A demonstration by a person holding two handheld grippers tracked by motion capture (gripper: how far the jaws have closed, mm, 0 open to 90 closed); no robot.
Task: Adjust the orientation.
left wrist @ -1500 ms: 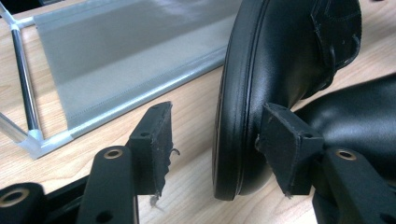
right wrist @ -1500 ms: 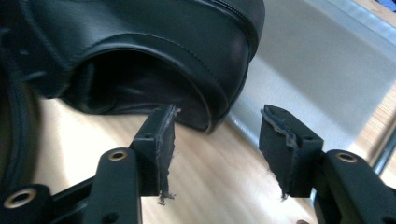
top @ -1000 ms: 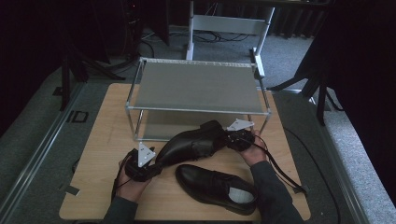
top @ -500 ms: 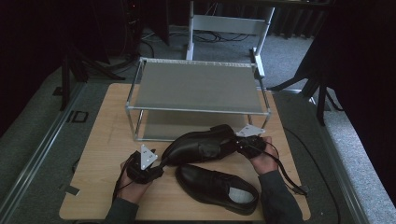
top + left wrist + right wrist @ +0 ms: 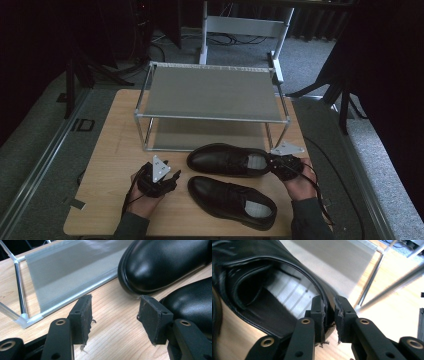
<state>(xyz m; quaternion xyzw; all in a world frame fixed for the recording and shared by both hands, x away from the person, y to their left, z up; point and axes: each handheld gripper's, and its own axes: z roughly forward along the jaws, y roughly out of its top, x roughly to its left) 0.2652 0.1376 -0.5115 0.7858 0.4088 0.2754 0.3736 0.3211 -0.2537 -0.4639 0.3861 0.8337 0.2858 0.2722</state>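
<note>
Two black leather shoes lie on the wooden table in front of a rack. The far shoe (image 5: 225, 160) points its toe left. My right gripper (image 5: 272, 165) is at its heel; its jaws have just been closing, and they pinch the heel rim (image 5: 328, 302) between their pads (image 5: 319, 315). The near shoe (image 5: 230, 200) lies angled, its heel toward the front right. My left gripper (image 5: 172, 181) rests on the table left of both toes, open, with only bare wood between its fingers (image 5: 83, 315). The far toe (image 5: 162, 262) and the near toe (image 5: 190, 302) lie just ahead of it.
A metal-framed shoe rack (image 5: 210, 92) with two grey shelves stands at the back of the table (image 5: 110, 150); its lower shelf (image 5: 65, 272) sits just behind the shoes. Cables trail from both grippers. Dark floor and a white frame lie beyond the table.
The far shoe has slid to the right with my right gripper and now lies flat in front of the rack, its toe away from my left gripper. The left hand has stayed put.
</note>
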